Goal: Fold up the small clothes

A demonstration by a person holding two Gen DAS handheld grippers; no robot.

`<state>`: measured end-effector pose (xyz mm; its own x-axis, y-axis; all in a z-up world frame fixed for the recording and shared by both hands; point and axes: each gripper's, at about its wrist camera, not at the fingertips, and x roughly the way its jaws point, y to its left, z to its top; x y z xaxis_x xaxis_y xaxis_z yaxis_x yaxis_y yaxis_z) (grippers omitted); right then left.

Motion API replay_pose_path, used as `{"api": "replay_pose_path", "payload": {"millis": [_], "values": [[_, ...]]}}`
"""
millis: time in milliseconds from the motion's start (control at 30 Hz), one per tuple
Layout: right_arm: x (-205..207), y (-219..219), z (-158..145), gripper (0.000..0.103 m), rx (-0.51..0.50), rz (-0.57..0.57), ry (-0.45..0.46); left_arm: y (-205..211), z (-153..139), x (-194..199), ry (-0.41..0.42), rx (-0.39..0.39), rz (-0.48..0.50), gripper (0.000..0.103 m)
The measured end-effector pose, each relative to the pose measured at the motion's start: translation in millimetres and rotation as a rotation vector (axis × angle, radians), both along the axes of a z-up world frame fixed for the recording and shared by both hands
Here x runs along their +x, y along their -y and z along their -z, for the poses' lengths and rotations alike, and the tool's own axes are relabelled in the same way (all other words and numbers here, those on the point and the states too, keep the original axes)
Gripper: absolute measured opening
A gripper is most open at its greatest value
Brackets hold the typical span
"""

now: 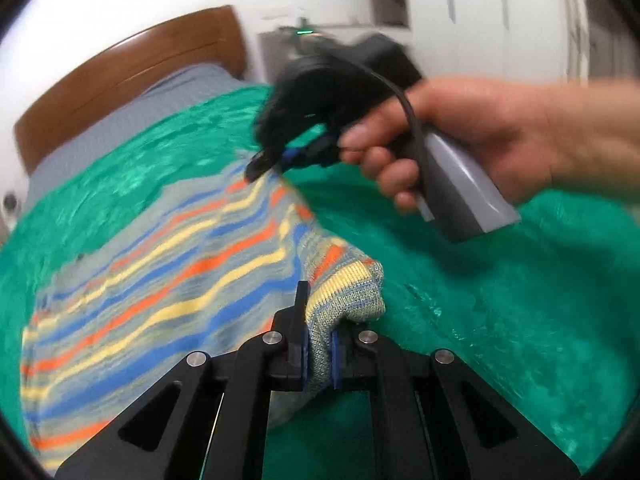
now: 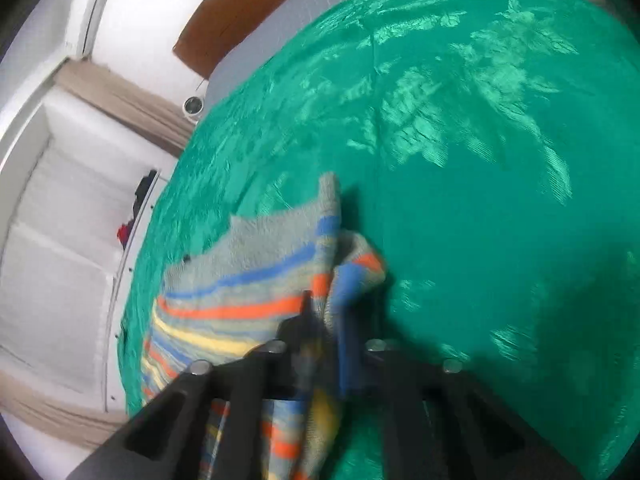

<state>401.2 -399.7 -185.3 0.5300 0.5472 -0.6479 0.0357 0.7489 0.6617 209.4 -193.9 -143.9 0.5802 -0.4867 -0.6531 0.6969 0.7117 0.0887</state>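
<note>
A small knitted sweater (image 1: 160, 280) with grey, blue, orange and yellow stripes is held up over a green blanket (image 1: 500, 300). My left gripper (image 1: 318, 344) is shut on the sweater's ribbed edge. My right gripper (image 1: 264, 164), held in a bare hand (image 1: 480, 136), is shut on the sweater's far edge. In the right wrist view the right gripper (image 2: 326, 340) pinches the striped sweater (image 2: 248, 280), which hangs in folds to the left above the green blanket (image 2: 480, 200).
The blanket covers a bed with a grey sheet (image 1: 120, 120) and a brown wooden headboard (image 1: 132, 64). A white wall with cabinets (image 1: 480, 8) lies behind. White shelving (image 2: 60, 240) and beige curtains (image 2: 120, 100) stand beside the bed.
</note>
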Motion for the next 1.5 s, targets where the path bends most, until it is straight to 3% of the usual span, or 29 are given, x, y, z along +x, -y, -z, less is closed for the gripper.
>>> {"api": "replay_pose_path", "payload": {"millis": [133, 267, 367, 500, 567, 600, 633, 700, 767, 967, 1000, 1067, 1100, 1167, 1233, 1267, 1367, 1467, 1500], "values": [[-7, -37, -56, 0.009, -0.074, -0.079, 0.093, -71, -31, 6, -0.052, -0.158, -0.135, 0.005], [7, -106, -99, 0.009, -0.074, -0.161, 0.148, -152, -40, 12, -0.111, -0.246, -0.291, 0.004], [29, -171, -108, 0.009, -0.068, -0.231, 0.177, -206, -33, 18, -0.162, -0.277, -0.412, 0.004], [57, -264, -93, 0.009, -0.091, -0.31, 0.156, -256, -17, 22, -0.203, -0.279, -0.526, 0.004], [66, -300, -82, 0.011, -0.122, -0.335, 0.15, -267, -3, 29, -0.241, -0.238, -0.565, 0.014], [69, -318, -73, 0.018, -0.103, -0.341, 0.142, -273, 5, 31, -0.261, -0.21, -0.589, 0.024], [71, -325, -68, 0.034, -0.078, -0.339, 0.131, -275, 8, 28, -0.267, -0.202, -0.603, 0.039], [66, -334, -58, 0.051, 0.016, -0.337, 0.107, -288, 10, 25, -0.258, -0.219, -0.63, 0.058], [55, -330, -62, 0.051, 0.024, -0.347, 0.139, -298, 5, 23, -0.235, -0.253, -0.636, 0.066], [-9, -288, -92, 0.051, -0.319, -0.428, 0.249, -285, -9, 69, -0.218, -0.277, -0.564, 0.076], [-22, -283, -95, 0.05, -0.35, -0.454, 0.262, -294, -6, 79, -0.222, -0.265, -0.569, 0.073], [-59, -282, -93, 0.048, -0.365, -0.522, 0.289, -294, -1, 87, -0.268, -0.219, -0.612, 0.031], [-70, -280, -90, 0.046, -0.355, -0.541, 0.291, -295, 7, 91, -0.325, -0.223, -0.616, 0.005], [-95, -283, -66, 0.038, -0.366, -0.58, 0.257, -301, 19, 82, -0.377, -0.237, -0.639, 0.005], [-111, -287, -30, 0.029, -0.447, -0.595, 0.167, -304, 27, 77, -0.393, -0.23, -0.629, 0.005], [-123, -286, -12, 0.029, -0.486, -0.58, 0.17, -305, 31, 76, -0.397, -0.228, -0.628, 0.005], [-137, -279, -11, 0.029, -0.473, -0.509, 0.236, -309, 32, 71, -0.398, -0.219, -0.644, 0.018], [-147, -270, -18, 0.031, -0.454, -0.438, 0.231, -316, 21, 60, -0.381, -0.203, -0.676, 0.053], [-151, -268, -21, 0.039, -0.458, -0.423, 0.231, -318, 15, 54, -0.37, -0.199, -0.683, 0.072]]}}
